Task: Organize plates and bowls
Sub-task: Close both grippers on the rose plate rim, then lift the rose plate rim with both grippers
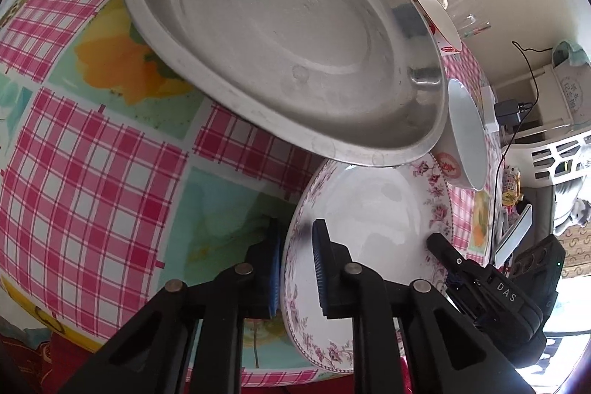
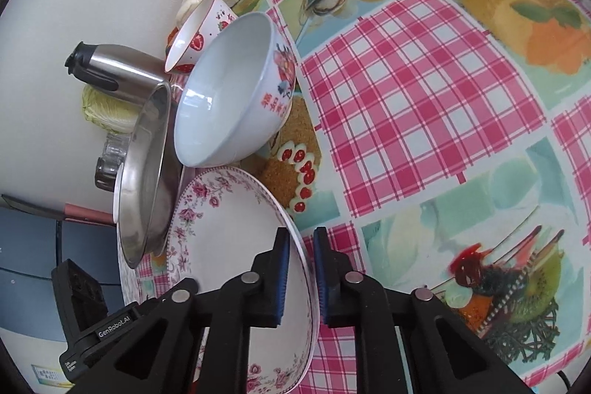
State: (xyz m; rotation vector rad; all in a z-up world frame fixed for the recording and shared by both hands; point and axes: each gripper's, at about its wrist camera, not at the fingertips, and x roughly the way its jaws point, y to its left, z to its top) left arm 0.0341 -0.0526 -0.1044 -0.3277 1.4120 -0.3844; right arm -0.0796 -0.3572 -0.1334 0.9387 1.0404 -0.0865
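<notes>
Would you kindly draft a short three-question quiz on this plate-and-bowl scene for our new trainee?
1. True or false: both grippers straddle the rim of the white floral-bordered plate.
2. The round stainless-steel tray is: A) overlapping that plate's far edge, B) under it, C) apart from it.
3. Which large vessel stands just beyond the plate in the right wrist view?

Key: 1 true: left gripper, right gripper. 2 A. 3 the white bowl with red lettering.
</notes>
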